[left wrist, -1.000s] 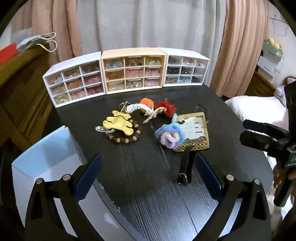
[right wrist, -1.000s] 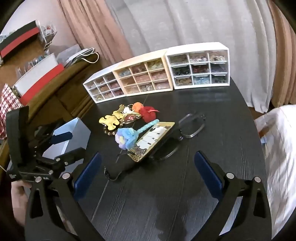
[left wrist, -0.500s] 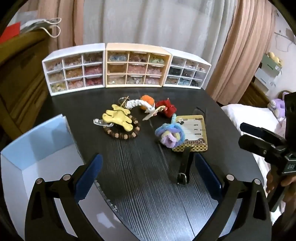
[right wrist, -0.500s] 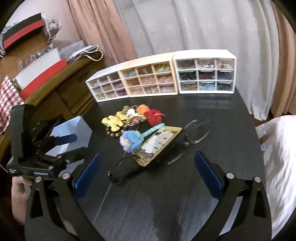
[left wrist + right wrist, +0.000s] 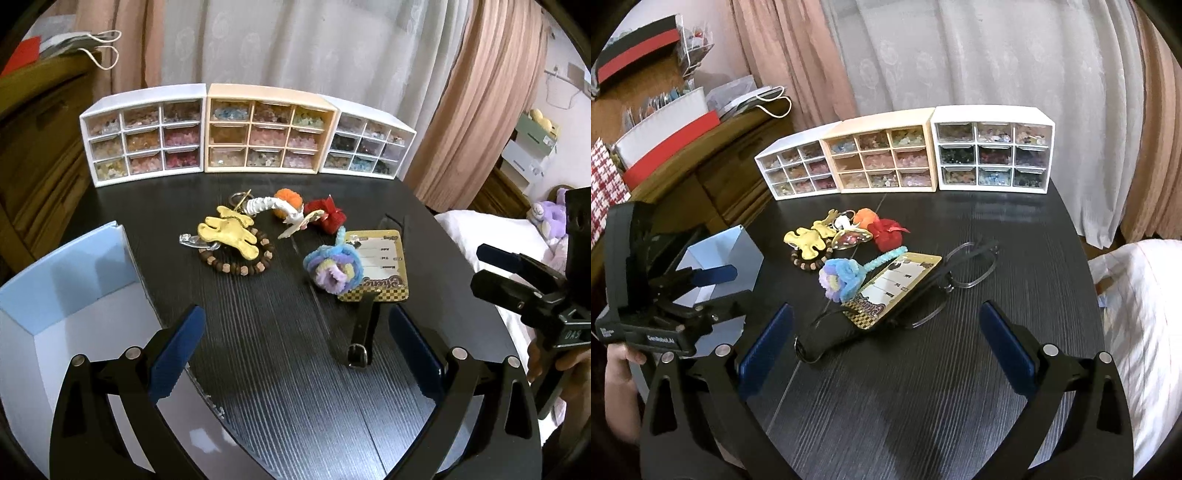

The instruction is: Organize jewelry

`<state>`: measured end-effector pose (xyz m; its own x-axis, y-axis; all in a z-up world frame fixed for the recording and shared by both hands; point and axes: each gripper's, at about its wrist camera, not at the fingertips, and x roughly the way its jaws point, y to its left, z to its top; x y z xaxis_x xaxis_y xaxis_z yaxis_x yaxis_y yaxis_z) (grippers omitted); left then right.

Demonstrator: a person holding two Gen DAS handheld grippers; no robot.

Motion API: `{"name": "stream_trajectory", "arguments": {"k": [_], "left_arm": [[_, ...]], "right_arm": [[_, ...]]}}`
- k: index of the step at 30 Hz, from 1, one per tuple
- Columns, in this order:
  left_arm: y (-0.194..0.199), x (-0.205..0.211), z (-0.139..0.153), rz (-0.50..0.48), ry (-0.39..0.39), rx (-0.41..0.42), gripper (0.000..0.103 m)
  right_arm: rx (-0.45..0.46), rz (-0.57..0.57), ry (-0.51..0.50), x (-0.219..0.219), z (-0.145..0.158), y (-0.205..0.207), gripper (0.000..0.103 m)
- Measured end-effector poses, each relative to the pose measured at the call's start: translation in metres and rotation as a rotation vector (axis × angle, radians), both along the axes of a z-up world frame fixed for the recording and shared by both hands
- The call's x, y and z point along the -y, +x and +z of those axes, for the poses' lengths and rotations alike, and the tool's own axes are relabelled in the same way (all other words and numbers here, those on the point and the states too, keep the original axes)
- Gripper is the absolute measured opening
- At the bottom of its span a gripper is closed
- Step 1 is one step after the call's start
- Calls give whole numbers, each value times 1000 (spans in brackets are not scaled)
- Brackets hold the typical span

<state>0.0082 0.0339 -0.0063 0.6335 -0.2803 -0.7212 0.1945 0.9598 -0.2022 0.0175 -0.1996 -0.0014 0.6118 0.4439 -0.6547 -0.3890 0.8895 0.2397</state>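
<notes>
Presently both claws are held spread and empty above the near edge of the bench point(image 5: 258, 369). The left claw point(image 5: 295, 350) is aimed at the bare wood short of the pile; the right claw point(image 5: 886, 343) is aimed at the tag's strap point(image 5: 827, 339). Neither is touching anything, so no pick is judged begun.

The jewelry is found grouped mid-bench: a yellow charm point(image 5: 229, 232) lying on a bead bracelet point(image 5: 240, 264), an orange pompom point(image 5: 286, 197), a red bow point(image 5: 328, 214), and a fuzzy flower point(image 5: 332, 267) resting partly on the tag point(image 5: 376, 266). A clear loop point(image 5: 971, 266) is seen just beside the tag.

A blue box point(image 5: 66, 295) is stood open at the left edge, beside the left claw, presumably as the receiving bin. Three drawer units point(image 5: 262, 133) are lined along the far edge, all drawers shut.
</notes>
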Motion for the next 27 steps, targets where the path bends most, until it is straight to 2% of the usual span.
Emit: {"name": "stream_trajectory", "arguments": {"k": [27], "left_arm": [[-3,1,-3,-21,-18,15,99]], "right_arm": [[-7,-44,4,13,-1,4,96]]}}
